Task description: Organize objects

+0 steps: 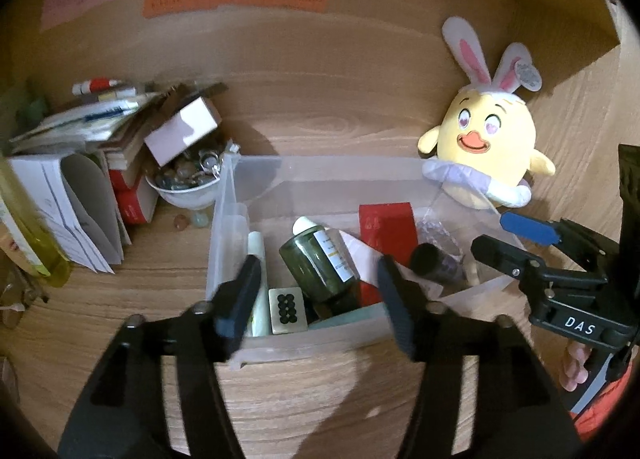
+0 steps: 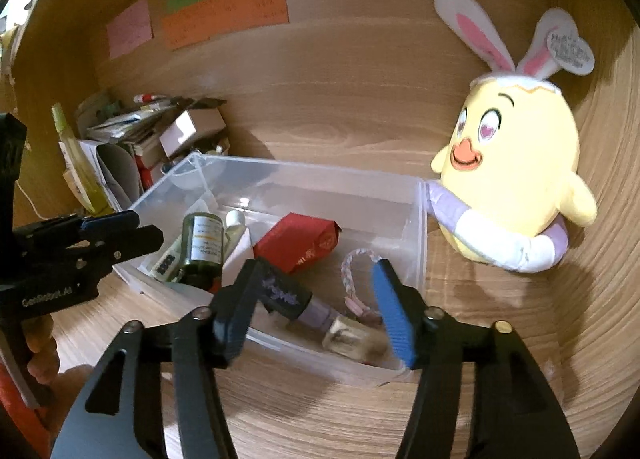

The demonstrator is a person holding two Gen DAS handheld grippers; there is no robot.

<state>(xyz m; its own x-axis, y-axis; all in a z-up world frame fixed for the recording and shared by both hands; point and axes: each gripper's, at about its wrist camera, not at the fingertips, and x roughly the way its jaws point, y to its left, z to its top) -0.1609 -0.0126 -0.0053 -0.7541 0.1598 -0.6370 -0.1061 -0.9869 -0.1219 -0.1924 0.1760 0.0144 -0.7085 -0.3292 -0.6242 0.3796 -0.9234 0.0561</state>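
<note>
Left wrist view: left gripper (image 1: 318,301) and right gripper (image 2: 316,313) both gape empty over the clear plastic bin (image 1: 320,343).

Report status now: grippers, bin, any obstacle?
Left gripper and right gripper open, empty, over bin. Bottles, red box inside. Plush touches bin corner.

The bin (image 1: 224,219) is open on top, but its floor is crowded by a bottle (image 1: 316,263), a red box (image 1: 386,229) and a tube (image 1: 258,283). Bare desk (image 1: 320,399) is left at the bottom of the frame. The left is blocked by papers (image 1: 80,203), the upper right by a plush (image 1: 484,139).
</note>
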